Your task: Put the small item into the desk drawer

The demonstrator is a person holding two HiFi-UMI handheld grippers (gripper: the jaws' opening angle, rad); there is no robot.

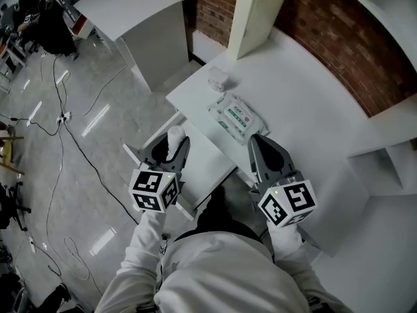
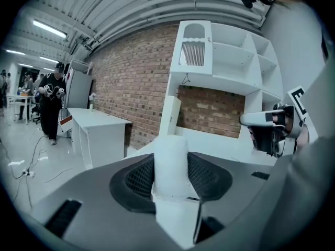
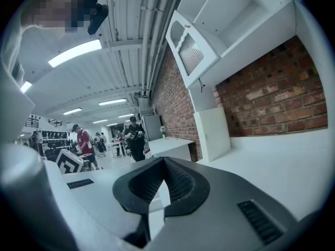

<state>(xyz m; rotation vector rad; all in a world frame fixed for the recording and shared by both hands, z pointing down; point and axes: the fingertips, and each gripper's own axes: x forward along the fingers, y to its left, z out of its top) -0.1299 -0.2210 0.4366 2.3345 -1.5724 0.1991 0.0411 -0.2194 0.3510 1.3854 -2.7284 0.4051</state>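
Two grippers in view. Left gripper (image 1: 172,147) jaws pinch the small white item (image 2: 171,163), upright between the pads, held over the left part of the open drawer (image 1: 208,165) under the counter (image 1: 306,96). Right gripper (image 1: 256,140) jaws pressed together, nothing between them, at the counter's front edge beside the drawer. Wipes pack (image 1: 237,116) lies on the counter near that edge

Left gripper (image 1: 174,140) holds white item (image 1: 176,134) above drawer (image 1: 210,160)
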